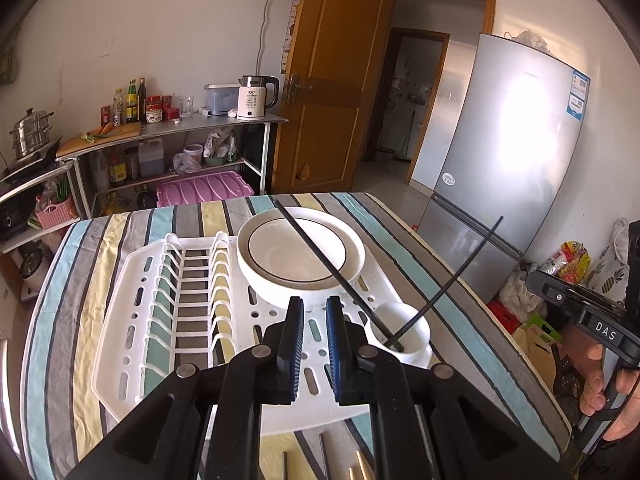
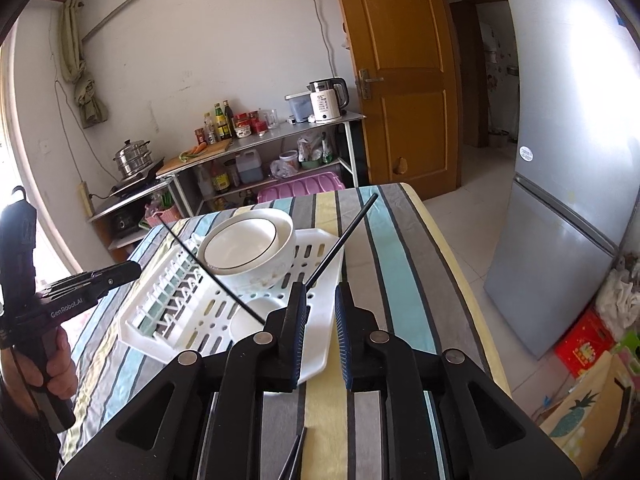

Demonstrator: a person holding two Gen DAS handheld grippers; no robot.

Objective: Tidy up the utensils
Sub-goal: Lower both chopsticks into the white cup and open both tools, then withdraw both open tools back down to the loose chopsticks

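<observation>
Left wrist view: the left gripper hangs over the white rack, its blue-padded jaws slightly apart with nothing between them. The rack lies on a striped cloth covering the table. At 12 o'clock from the jaws sit stacked white bowls at the far end of the rack. At 3 o'clock, in the rack's near right corner, stands a white cup with two black chopsticks in it; they cross just above the cup's mouth, one leaning toward 11 o'clock over the bowls, the other toward 1 o'clock. The rack's slotted plate rows lie at 9 o'clock. More utensil ends peek out at 6 o'clock, under the gripper. A hand holds the other tool's handle at the right edge.

Right wrist view: the right gripper hovers over the rack's right edge, jaws a little apart, empty. One chopstick rises toward 1 o'clock just behind the left finger; the other slants toward 10 o'clock. The cup is at 9 o'clock, partly hidden by the gripper, the bowls at 11 o'clock. Dark utensil tips lie at 6 o'clock on the cloth. The left tool and its hand are at the left edge.
</observation>
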